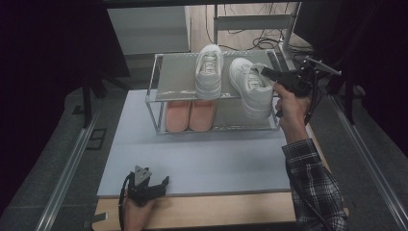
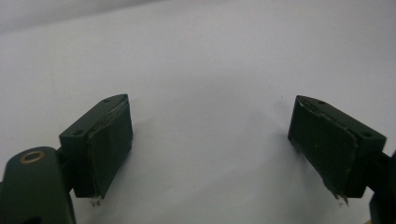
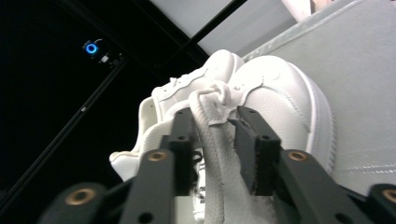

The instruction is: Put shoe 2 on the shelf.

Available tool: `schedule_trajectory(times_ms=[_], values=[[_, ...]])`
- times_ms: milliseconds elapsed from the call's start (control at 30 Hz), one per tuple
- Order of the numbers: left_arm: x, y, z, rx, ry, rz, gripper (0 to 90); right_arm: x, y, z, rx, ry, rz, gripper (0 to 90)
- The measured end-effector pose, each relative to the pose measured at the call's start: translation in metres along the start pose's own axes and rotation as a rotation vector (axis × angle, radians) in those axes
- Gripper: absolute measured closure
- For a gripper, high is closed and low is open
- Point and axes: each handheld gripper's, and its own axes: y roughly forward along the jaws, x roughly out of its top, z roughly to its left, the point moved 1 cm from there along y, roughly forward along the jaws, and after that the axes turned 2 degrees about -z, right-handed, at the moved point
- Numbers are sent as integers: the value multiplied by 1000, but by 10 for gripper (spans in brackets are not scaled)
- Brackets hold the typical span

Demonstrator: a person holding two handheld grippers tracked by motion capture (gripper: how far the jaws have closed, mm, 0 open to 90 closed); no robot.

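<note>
Two white sneakers stand on the top shelf of a metal shoe rack [image 1: 173, 79]. The left sneaker [image 1: 209, 72] points away from me; the right sneaker [image 1: 250, 86] lies angled with its heel over the front edge. My right gripper [image 1: 266, 72] reaches in from the right at that sneaker's opening. In the right gripper view its jaws [image 3: 212, 126] stand a little apart with the sneaker's tongue [image 3: 212, 107] loose between them. My left gripper [image 1: 162, 185] rests at the board's front edge, jaws [image 2: 210, 135] wide open with nothing between them.
A pair of pink shoes [image 1: 190, 115] sits on the rack's lower shelf. The rack stands at the back of a pale board [image 1: 202, 154] on a wooden table. Cables and a stand's legs [image 1: 250, 29] lie on the floor behind.
</note>
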Motion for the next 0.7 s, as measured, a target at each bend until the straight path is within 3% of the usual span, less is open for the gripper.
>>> schedule_trajectory(times_ms=[267,600,700], values=[[0,0,0,0,0,0,138,1,-3,1,23,-30,0,567],[0,0,0,-1,0,1,138,9,-20,2,51,-43,-26,558],[0,0,0,0,0,1,138,10,-25,-2,36,-50,-28,596]])
